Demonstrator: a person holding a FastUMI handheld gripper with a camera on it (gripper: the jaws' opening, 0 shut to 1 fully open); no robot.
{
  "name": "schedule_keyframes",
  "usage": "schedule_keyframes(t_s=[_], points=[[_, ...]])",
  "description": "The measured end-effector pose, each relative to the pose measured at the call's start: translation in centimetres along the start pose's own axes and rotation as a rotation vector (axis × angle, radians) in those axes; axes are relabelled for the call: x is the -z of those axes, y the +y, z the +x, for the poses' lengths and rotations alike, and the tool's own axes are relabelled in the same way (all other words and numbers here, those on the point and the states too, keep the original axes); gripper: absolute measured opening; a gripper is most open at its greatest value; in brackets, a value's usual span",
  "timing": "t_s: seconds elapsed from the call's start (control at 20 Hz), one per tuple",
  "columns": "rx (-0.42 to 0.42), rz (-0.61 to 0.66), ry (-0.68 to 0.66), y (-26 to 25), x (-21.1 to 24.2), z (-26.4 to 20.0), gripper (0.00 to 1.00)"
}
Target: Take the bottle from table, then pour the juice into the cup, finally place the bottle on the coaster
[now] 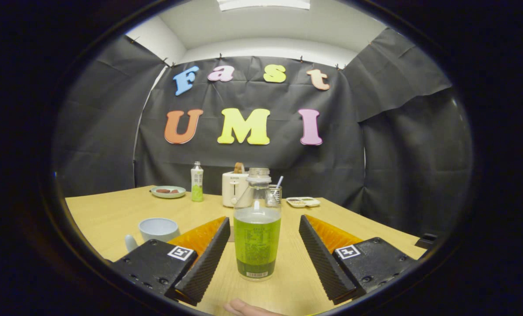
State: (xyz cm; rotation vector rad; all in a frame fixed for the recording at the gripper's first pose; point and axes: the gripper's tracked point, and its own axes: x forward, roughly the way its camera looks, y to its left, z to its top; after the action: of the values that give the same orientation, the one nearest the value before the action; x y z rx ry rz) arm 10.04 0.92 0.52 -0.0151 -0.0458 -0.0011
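I have the gripper [261, 245] spread wide with the upright bottle [257, 228] standing between its fingers, untouched, near the table's [112, 215] front edge, long axis vertical, so closing squarely should catch it, cup [158, 229] just left.

The counter [112, 210] looked like pale wood laminate, smooth with a soft sheen. The bottle [257, 228] standing between the fingers of the wide-open claw [263, 228] was clear, glossy plastic with a printed label wrapped round it. Each finger [209, 259] had a ribbed, matt inner face, and neither touched the bottle. The cup [158, 229] beside the left finger looked like glazed ceramic, smooth and faintly shiny. Beyond, a second bottle [196, 181] was shiny plastic, the toaster [235, 188] had a smooth, satin plastic shell, and the plate [168, 192] seemed glazed. The wall [397, 175] was matt, creased cloth.
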Motion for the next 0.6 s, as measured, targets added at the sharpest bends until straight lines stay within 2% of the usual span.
schedule_keyframes(t_s=[0.35,0.6], points=[[-0.009,-0.024,0.043,1.4,1.8,2.5,1.00],[0.018,-0.020,0.063,0.8,2.9,3.7,1.00]])
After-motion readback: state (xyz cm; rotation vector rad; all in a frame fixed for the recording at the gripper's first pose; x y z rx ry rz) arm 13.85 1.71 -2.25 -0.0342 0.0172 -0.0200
